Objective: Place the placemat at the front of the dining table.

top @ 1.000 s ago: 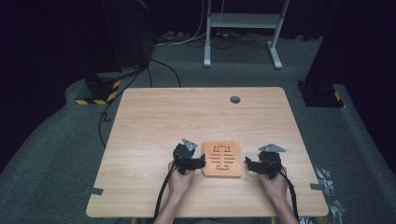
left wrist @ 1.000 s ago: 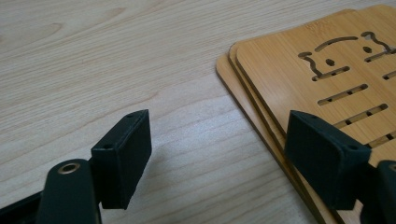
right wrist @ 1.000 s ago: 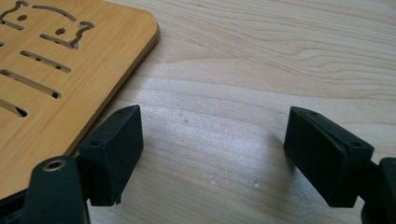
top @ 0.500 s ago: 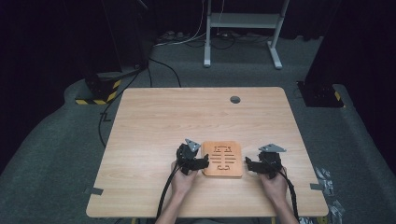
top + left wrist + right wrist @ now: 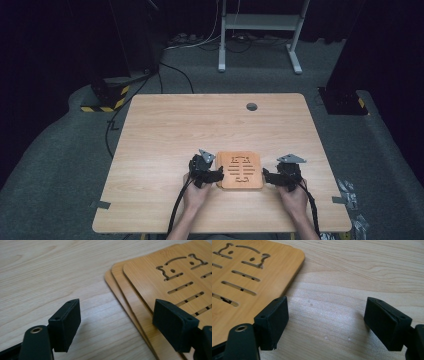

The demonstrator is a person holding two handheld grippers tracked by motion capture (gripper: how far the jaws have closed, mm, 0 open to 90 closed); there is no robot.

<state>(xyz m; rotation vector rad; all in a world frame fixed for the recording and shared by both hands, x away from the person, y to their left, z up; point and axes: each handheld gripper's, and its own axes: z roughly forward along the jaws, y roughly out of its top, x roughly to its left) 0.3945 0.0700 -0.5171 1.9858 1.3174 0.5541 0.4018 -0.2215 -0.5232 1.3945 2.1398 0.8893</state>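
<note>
A stack of three slotted bamboo boards point(image 5: 241, 170) lies flat on the wooden table point(image 5: 200, 125), near its front edge. In the left gripper view the boards point(image 5: 160, 277) are fanned slightly, each edge stepped out from the one above. My left gripper point(image 5: 212, 175) sits at the stack's left side and is open point(image 5: 117, 322), with one jaw over bare table and the other over the boards' edge. Just off the stack's right side, my right gripper point(image 5: 267, 176) is also open point(image 5: 327, 322). It holds nothing, and the top board point(image 5: 249, 277) lies beside its left jaw.
A small grey round cap point(image 5: 251, 106) is set in the table toward the back. Strips of tape point(image 5: 100, 204) mark the front corners. Cables trail from both grippers toward the person. A metal stand point(image 5: 260, 30) is on the floor behind the table.
My left gripper has edged a little to the right, closer to the stack. The right gripper and the boards have stayed put.
</note>
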